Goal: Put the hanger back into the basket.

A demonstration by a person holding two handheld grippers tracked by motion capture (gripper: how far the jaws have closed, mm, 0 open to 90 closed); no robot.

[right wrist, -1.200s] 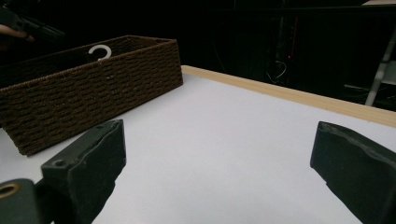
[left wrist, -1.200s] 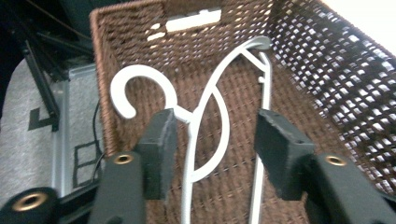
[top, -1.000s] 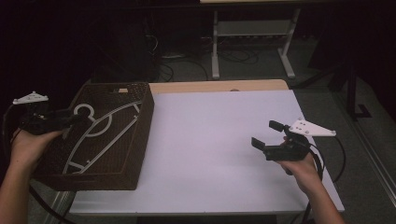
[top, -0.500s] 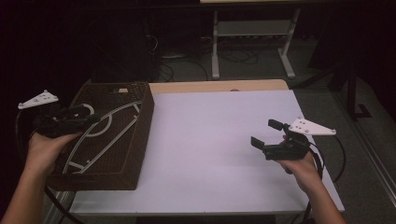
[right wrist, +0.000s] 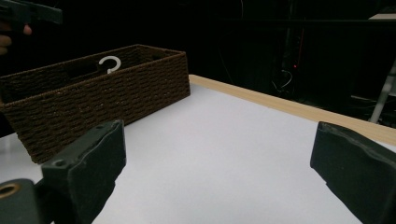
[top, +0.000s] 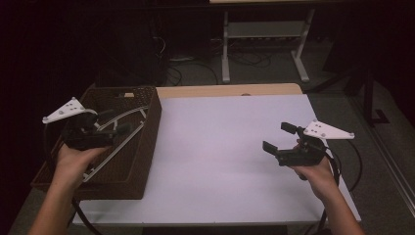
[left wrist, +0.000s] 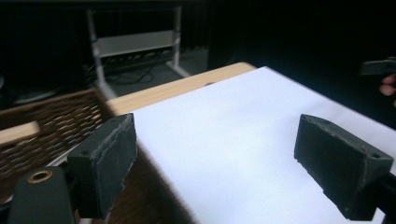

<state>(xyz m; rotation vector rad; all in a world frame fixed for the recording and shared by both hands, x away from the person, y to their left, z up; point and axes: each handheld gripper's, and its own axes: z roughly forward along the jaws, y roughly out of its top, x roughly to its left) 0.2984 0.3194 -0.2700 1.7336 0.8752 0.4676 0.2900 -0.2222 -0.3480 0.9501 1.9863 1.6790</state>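
A white clothes hanger [top: 112, 152] lies inside a brown wicker basket [top: 147, 152] at the table's left edge. Its hook [right wrist: 109, 63] peeks above the rim in the right gripper view. My left gripper [top: 115, 122] hovers over the basket above the hanger, pointing toward the white table top. Its jaws have just been opening and are open with nothing between them [left wrist: 215, 158]. My right gripper [top: 279, 137] is held over the table's right side, also open and holding nothing [right wrist: 219, 168].
The white table top [top: 220, 147] stretches between the two grippers, with a wooden strip [top: 230, 90] along its far edge. Beyond the table a metal stand [top: 264, 34] and cables sit on the dark floor.
My left gripper has moved to the right, from the basket's left rim to above its middle, and its jaws stand wider. The right gripper has kept still.
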